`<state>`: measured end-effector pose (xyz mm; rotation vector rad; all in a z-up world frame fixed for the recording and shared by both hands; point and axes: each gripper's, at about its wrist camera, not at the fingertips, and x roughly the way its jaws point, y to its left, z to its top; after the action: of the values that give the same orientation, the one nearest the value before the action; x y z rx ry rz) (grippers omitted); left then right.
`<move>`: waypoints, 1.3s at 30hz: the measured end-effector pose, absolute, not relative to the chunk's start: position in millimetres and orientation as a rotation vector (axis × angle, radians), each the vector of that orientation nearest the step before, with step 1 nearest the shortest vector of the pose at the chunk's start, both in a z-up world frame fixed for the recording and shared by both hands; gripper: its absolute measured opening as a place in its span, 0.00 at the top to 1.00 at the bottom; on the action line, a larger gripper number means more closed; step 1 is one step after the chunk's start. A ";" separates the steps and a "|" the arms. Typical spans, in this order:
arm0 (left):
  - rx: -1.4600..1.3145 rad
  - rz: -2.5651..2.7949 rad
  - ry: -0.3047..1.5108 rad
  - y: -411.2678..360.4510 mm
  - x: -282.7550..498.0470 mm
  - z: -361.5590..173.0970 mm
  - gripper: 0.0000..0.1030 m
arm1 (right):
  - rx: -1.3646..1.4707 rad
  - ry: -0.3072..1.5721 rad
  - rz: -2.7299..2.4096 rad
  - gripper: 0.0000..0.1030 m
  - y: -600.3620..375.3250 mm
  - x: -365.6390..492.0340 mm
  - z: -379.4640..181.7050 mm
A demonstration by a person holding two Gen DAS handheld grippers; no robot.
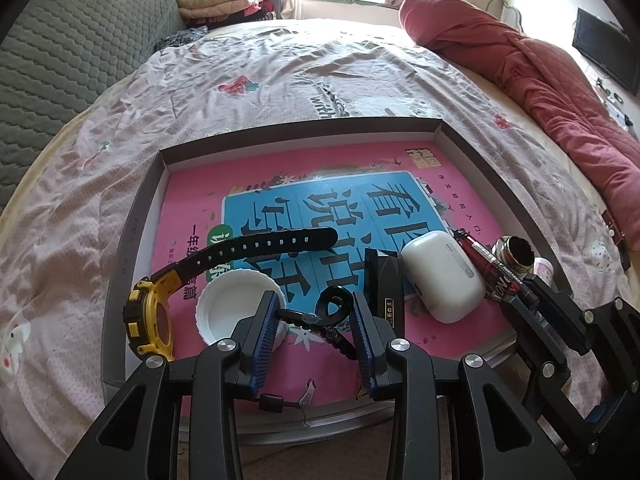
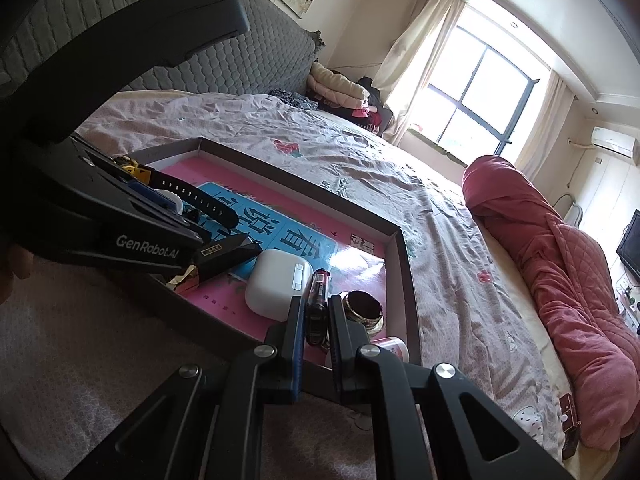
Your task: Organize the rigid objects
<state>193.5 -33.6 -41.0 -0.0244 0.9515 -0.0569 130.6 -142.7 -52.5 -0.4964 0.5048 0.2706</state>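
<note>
On the bed (image 1: pixel 280 64), over a wrinkled pale pink printed sheet, sits a shallow grey cardboard tray (image 1: pixel 132 216) lined with a pink and blue printed book cover (image 1: pixel 200 200).

Tray contents, left wrist view, left to right:
- yellow and black wristwatch (image 1: pixel 150 316) on its side near the left wall, black perforated strap running up and right across the cover.
- white round plastic lid (image 1: pixel 232 304), hollow side up, just beside the watch.
- thin black looped cord with a small metal clasp (image 1: pixel 320 312), beside the lid.
- black rectangular box with a small gold label (image 1: pixel 386 284), touching the white case.
- white rounded plastic case (image 1: pixel 442 276), lying flat.
- red and black marker pen (image 1: pixel 486 268), just right of the case.
- small round jar with a gold rim and dark inside (image 1: pixel 516 254), near the right wall.
- small white and pink pot (image 1: pixel 544 270), partly hidden behind the other gripper.

Left gripper (image 1: pixel 316 320): jaws partly apart, blue ribbed pads either side of the cord loop. Pads do not press on it; nothing grasped.

Right gripper (image 2: pixel 316 320): jaws clamped on the marker pen's near end; pen body points away toward the far wall, between case and jar.

Rolled red quilted blanket (image 1: pixel 540 80) lies well apart, along the right side of the bed.
</note>
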 end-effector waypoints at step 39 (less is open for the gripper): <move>-0.055 0.021 0.908 -18.1 138.7 -16.9 0.31 | -0.027 0.578 0.263 0.51 -183.4 98.0 -1.6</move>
<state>138.7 -18.1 -16.9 -0.0550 0.9083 0.0206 98.0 -183.4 -1.6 -0.0266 0.5782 0.2631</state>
